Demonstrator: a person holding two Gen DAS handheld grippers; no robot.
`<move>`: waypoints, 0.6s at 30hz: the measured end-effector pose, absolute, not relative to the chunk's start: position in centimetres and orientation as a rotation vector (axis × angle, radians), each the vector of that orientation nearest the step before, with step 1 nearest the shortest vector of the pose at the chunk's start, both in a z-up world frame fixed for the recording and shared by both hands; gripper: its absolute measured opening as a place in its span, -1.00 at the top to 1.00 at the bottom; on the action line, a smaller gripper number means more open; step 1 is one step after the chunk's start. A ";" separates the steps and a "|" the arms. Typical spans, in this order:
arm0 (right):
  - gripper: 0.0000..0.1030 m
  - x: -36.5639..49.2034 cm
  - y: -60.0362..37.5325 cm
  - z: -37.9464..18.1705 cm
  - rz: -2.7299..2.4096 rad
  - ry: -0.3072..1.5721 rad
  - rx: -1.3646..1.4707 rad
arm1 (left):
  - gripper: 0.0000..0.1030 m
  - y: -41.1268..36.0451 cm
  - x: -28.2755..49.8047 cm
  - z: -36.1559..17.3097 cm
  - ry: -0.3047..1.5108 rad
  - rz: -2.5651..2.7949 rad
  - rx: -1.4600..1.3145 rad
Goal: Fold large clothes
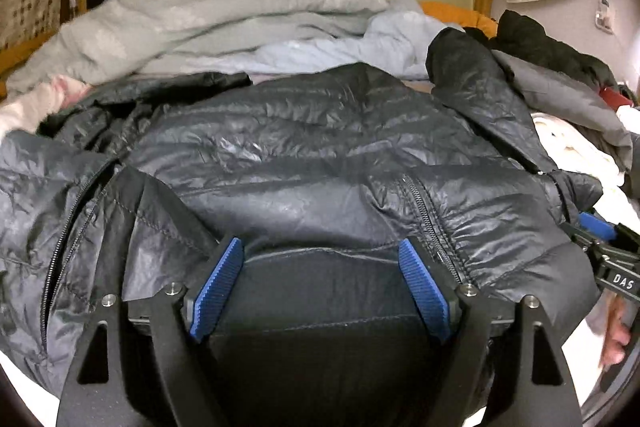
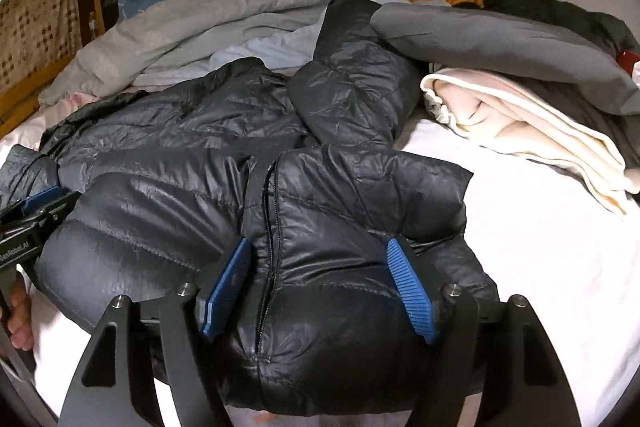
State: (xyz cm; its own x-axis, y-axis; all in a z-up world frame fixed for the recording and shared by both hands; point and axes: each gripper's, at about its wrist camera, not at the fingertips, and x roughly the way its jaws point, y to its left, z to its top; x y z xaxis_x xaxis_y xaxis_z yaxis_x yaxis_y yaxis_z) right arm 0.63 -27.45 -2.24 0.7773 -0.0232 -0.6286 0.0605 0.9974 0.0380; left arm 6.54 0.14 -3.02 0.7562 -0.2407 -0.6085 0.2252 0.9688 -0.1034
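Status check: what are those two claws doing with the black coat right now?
Left gripper and right gripper open, straddling black puffer jacket hem. Not clamped. Cream blanket lies beside.

Both wrist views close above bed (image 2: 540, 227), angled down; share black puffer jacket (image 1: 320, 155)

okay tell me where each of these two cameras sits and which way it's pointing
Left wrist: on the left gripper, angled down over the black puffer jacket; the right gripper and fingers show at right.
Right wrist: on the right gripper, above the jacket's zipper; the left gripper shows at left.
Shared: jacket, grey bedding.
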 end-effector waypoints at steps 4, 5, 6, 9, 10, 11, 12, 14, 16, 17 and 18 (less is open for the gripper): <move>-0.49 0.6 -27.3 -2.1 -0.055 0.680 0.071 | -0.62 0.4 6.8 -3.3 0.682 -0.260 -0.044; -0.51 0.6 -27.4 -2.1 -0.051 0.678 0.077 | -0.63 0.4 6.8 -3.3 0.679 -0.255 -0.039; -0.51 0.5 -27.5 -2.1 -0.048 0.673 0.080 | -0.66 0.3 6.7 -3.3 0.676 -0.251 -0.037; -0.51 -0.1 -27.3 -2.2 -0.050 0.631 0.070 | -0.71 0.5 6.7 -3.2 0.669 -0.264 -0.050; -0.51 -0.3 -27.3 -2.2 -0.050 0.621 0.071 | -0.76 0.7 6.7 -3.1 0.665 -0.280 -0.059; -0.51 -0.3 -27.3 -2.2 -0.052 0.617 0.076 | -0.79 0.9 6.6 -3.0 0.658 -0.300 -0.073; -0.51 -0.5 -27.3 -2.1 -0.055 0.614 0.078 | -0.91 1.2 6.4 -2.8 0.646 -0.318 -0.085; -0.49 -1.4 -27.3 -1.5 -0.061 0.567 0.082 | -0.99 2.1 5.2 -2.0 0.560 -0.310 -0.134; -0.48 -2.4 -27.1 -0.6 -0.067 0.520 0.078 | -0.99 3.1 3.3 -0.9 0.431 -0.299 -0.179; -0.44 -2.7 -27.1 -0.3 -0.072 0.504 0.067 | -0.99 3.5 2.5 -0.3 0.374 -0.304 -0.193; -0.42 -3.5 -26.9 0.4 -0.093 0.459 0.048 | -0.99 3.9 1.6 0.4 0.314 -0.295 -0.206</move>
State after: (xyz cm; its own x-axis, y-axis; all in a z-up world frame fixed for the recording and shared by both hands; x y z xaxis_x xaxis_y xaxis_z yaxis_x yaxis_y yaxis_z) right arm -3.49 -26.91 0.42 0.8924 -0.0789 -0.4442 0.1003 0.9946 0.0249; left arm 1.55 3.87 0.44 0.9089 -0.3160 -0.2720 0.2526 0.9364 -0.2437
